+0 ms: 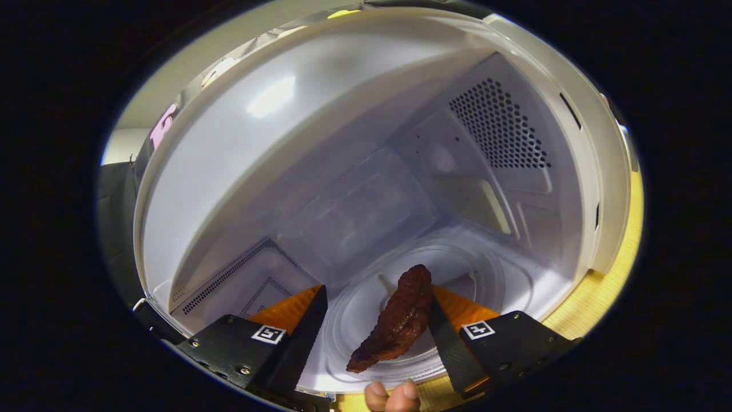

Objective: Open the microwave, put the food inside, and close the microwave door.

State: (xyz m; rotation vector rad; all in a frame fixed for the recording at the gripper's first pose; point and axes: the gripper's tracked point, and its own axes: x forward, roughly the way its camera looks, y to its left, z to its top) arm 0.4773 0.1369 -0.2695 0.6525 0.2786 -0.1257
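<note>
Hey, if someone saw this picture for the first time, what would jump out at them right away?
First, the dark brown piece of food between the fingers of the open claw, lying against one finger, with a gap to the other. Around it gapes the white microwave cavity, its glass turntable under the food and a perforated vent on the side wall. Fingertips of a hand peek in below the food.

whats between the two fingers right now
In the gripper view, the brown piece of food hangs between the open fingers, against one finger and apart from the other, over the glass turntable inside the microwave.
</note>
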